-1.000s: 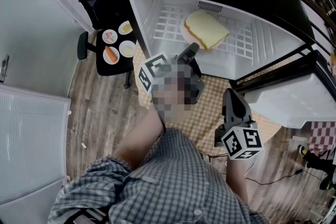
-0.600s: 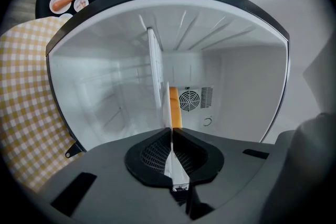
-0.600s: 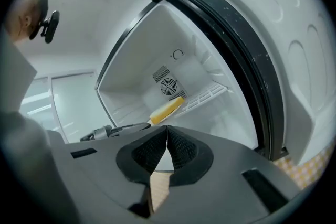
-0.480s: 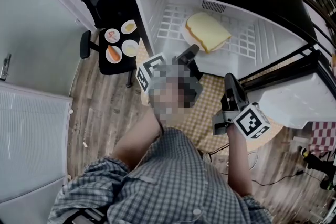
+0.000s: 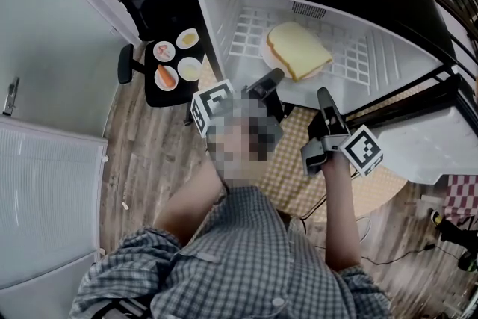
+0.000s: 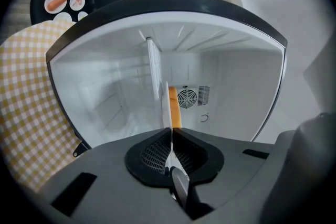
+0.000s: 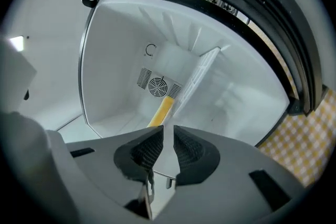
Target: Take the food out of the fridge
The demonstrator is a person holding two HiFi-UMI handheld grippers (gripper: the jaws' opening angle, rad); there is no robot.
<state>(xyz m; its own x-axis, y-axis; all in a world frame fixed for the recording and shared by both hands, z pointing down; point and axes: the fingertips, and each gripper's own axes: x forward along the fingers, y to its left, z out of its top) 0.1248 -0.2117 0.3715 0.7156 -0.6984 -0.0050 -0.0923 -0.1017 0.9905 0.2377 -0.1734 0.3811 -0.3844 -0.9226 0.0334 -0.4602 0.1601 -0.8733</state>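
Observation:
A thick slice of bread [image 5: 299, 50] lies on a white plate [image 5: 268, 54] on the wire shelf [image 5: 358, 60] of the open black fridge. My left gripper [image 5: 273, 76] is shut and empty, its tip at the fridge's front edge just below the plate. My right gripper [image 5: 323, 93] points into the opening from the lower right, jaws together but for a thin slit, nothing held. In the left gripper view the bread [image 6: 175, 107] shows edge-on past the left gripper [image 6: 171, 131]. The right gripper view has the bread [image 7: 160, 110] just beyond the right gripper [image 7: 168, 132].
A black stool [image 5: 153, 82] left of the fridge carries several small dishes, one with a carrot [image 5: 163, 75]. A yellow checked cloth [image 5: 295, 157] lies under the grippers. The white fridge door [image 5: 433, 149] hangs open at right. A white cabinet [image 5: 45, 183] fills the left side.
My right gripper has risen and moved forward toward the fridge opening, closer to the plate. The left gripper has barely shifted.

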